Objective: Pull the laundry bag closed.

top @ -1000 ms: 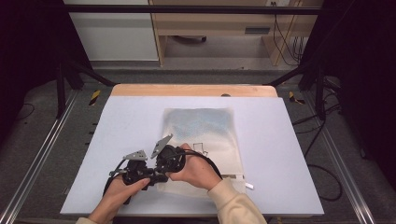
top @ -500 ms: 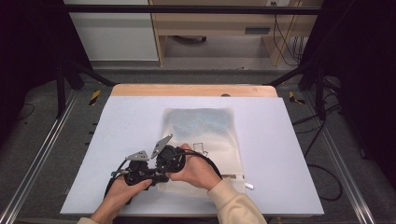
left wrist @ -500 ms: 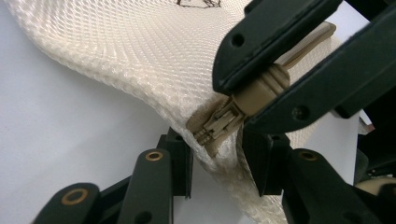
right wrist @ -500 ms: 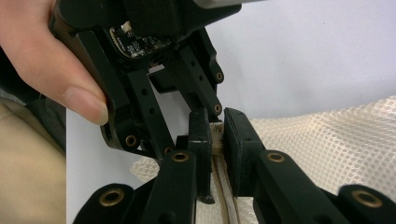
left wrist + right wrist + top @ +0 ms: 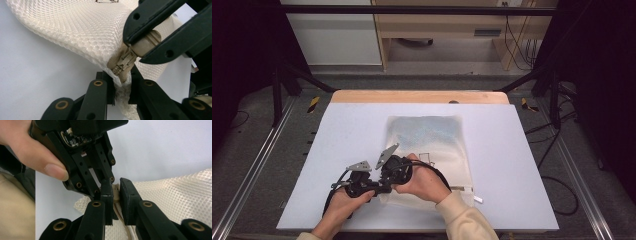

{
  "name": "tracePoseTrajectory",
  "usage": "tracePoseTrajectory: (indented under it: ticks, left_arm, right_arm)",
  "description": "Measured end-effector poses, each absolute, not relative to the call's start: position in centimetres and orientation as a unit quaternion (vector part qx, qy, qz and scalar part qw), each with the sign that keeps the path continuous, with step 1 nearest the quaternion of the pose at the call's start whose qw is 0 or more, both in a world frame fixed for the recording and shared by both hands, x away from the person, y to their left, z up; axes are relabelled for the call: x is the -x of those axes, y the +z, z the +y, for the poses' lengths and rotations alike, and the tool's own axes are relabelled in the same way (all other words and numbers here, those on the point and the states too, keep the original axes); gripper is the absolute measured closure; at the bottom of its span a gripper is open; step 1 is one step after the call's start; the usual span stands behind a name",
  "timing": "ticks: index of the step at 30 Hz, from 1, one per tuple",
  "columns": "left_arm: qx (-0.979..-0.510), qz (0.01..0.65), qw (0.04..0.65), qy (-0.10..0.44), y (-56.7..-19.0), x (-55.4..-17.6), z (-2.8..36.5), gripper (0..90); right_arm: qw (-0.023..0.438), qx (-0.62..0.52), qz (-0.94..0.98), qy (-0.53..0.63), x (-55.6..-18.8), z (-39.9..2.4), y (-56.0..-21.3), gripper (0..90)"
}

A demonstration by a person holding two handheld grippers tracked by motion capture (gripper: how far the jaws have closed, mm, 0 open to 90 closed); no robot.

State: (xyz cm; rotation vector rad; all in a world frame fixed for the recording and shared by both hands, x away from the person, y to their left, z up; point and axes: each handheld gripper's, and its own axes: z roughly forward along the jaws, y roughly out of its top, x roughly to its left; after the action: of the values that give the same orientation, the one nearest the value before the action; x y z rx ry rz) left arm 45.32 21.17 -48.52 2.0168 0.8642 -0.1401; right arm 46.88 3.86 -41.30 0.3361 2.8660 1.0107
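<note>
The left claw [image 5: 121, 86] is clamped on the corner of the mesh bag [image 5: 82, 32]; its jaws have just been closing, and the netting and the zip end sit pinched between them. In the left gripper view, the zipper slider [image 5: 124, 61] lies just above this grip, and the right claw [image 5: 143, 47] holds the beige tab next to the slider. In the right gripper view, the right claw [image 5: 115, 195] is together on this same beige strip at the bag's edge, and the left claw [image 5: 98, 187] stands just behind it, touching the same corner of the mesh bag [image 5: 175, 197]. A thumb [image 5: 53, 171] of the left hand rests on the body of the left claw.

In the high view, both claws meet at the near left corner of the mesh bag [image 5: 432, 135]: the left claw [image 5: 382, 189] just left of this corner, the right claw [image 5: 392, 172] on it, with the right hand [image 5: 424, 182] lying over the bag's near edge. The bag lies flat on the white worktop [image 5: 347, 130], about in its middle, and something bluish shows through the netting in its far half. A small white tag [image 5: 477, 200] sticks out at the near right corner of the bag.
</note>
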Motion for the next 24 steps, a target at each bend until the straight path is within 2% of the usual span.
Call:
tracePoseTrajectory:
  ticks: [24]
  left_arm:
    - [-0.814,0.351,0.460,-0.053,-48.0,-45.2,21.4,83.3]
  right_arm:
    - [0.049,-0.116,0.946,0.299,-46.7,2.4,-41.8,82.0]
